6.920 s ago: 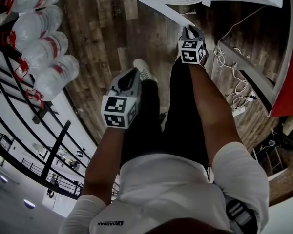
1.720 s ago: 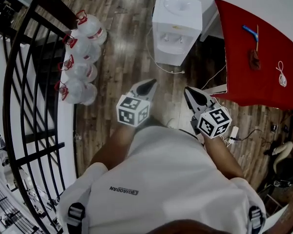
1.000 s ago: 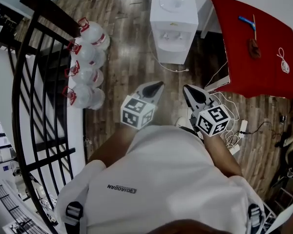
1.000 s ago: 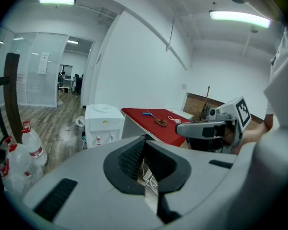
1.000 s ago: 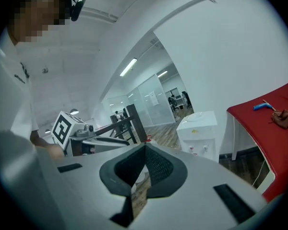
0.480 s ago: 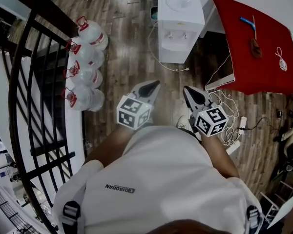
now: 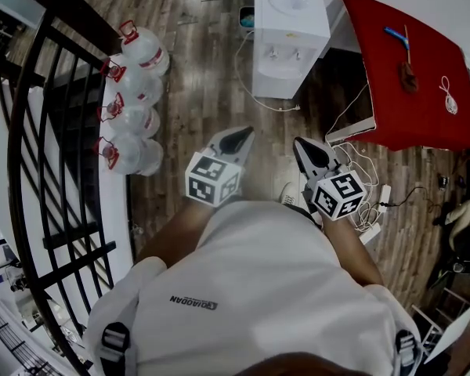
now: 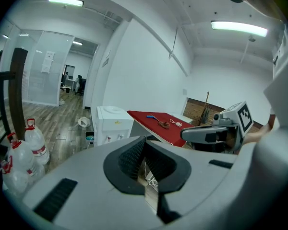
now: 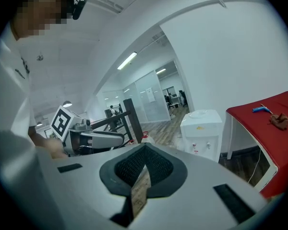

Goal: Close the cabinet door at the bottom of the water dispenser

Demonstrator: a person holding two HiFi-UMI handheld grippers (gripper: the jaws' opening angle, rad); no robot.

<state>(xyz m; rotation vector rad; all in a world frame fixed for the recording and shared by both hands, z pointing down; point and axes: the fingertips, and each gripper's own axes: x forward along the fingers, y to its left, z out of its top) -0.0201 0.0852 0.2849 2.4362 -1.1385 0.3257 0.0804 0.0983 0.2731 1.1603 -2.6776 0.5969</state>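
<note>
The white water dispenser (image 7: 290, 28) stands on the wood floor some way ahead of me, its taps facing me. It also shows in the left gripper view as the dispenser (image 8: 113, 124) and in the right gripper view as the dispenser (image 9: 201, 132). Its bottom cabinet door is hidden in every view by the viewing angle or by gripper bodies. My left gripper (image 7: 247, 132) and right gripper (image 7: 298, 143) are held side by side in front of my body, well short of the dispenser. Both have their jaws together on nothing; the left gripper (image 8: 145, 141) and the right gripper (image 9: 144, 148) show this up close.
A red table (image 7: 411, 61) with small items stands right of the dispenser. Several water bottles (image 7: 129, 92) line a black railing (image 7: 55, 131) on the left. Cables and a power strip (image 7: 372, 210) lie on the floor at right.
The person has turned from the bottles toward the dispenser, which now sits slightly higher and further right in view. Both grippers have stayed shut in front of the body.
</note>
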